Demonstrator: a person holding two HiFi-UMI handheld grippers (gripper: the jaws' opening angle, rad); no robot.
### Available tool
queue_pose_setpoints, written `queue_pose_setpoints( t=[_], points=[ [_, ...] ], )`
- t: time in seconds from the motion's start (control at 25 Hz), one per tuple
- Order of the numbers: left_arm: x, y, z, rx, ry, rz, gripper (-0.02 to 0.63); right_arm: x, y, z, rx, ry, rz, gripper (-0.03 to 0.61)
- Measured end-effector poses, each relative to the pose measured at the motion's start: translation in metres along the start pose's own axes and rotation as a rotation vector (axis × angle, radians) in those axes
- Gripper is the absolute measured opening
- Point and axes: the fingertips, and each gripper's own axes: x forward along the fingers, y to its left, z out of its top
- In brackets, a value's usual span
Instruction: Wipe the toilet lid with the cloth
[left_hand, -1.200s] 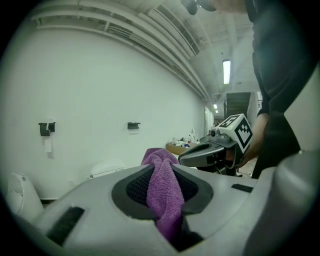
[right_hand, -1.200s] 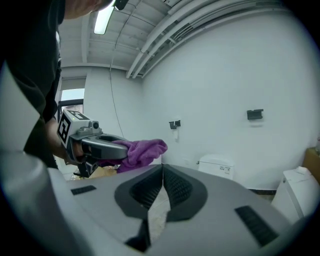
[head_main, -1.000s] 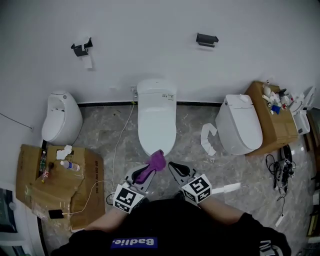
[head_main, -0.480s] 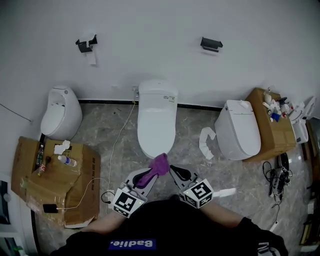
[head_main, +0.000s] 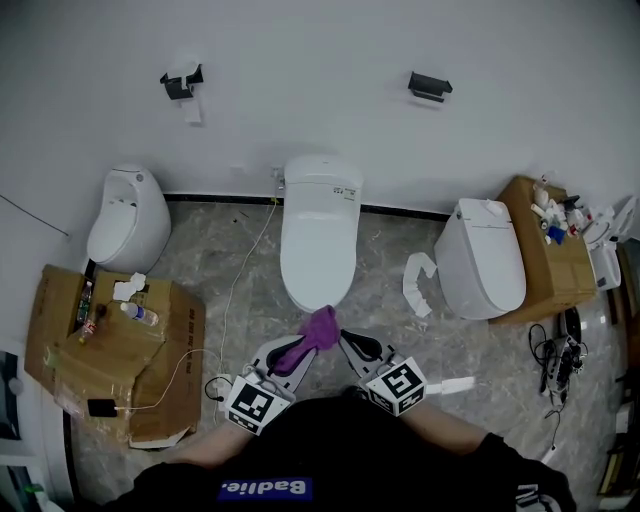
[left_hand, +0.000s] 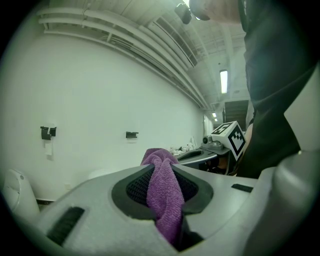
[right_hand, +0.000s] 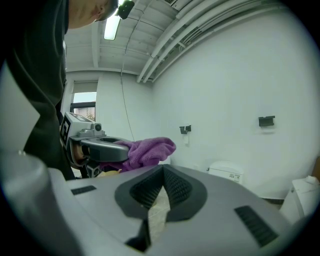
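The white toilet (head_main: 320, 240) stands against the back wall with its lid down. A purple cloth (head_main: 314, 333) hangs just in front of the bowl's front edge, and my left gripper (head_main: 298, 348) is shut on it. In the left gripper view the cloth (left_hand: 164, 195) is pinched between the jaws and bunches above them. My right gripper (head_main: 352, 343) hovers beside it to the right, shut and holding nothing. The right gripper view shows its own closed jaws (right_hand: 162, 172), the cloth (right_hand: 147, 150) in the left gripper (right_hand: 102, 150), and the toilet (right_hand: 225, 172) beyond.
A second toilet (head_main: 490, 260) and a cardboard box with bottles (head_main: 545, 240) stand on the right. On the left are a small white toilet (head_main: 125, 220) and a flattened cardboard box (head_main: 110, 360). A white cable (head_main: 240, 290) runs over the floor. Cords (head_main: 555, 350) lie at the right.
The head view has shifted a little, so the room sits slightly lower and further right in the picture. Both grippers and the cloth stay in about the same place before the toilet.
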Motion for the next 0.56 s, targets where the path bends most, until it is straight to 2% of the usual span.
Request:
queue_pose_setpoints(
  t=[0.56],
  points=[
    [-0.0090,-0.0017,-0.0016,0.002,0.000,-0.002,0.080,0.0000,0.0101,-0.0034,0.001,0.009,0.001,0.028]
  ],
)
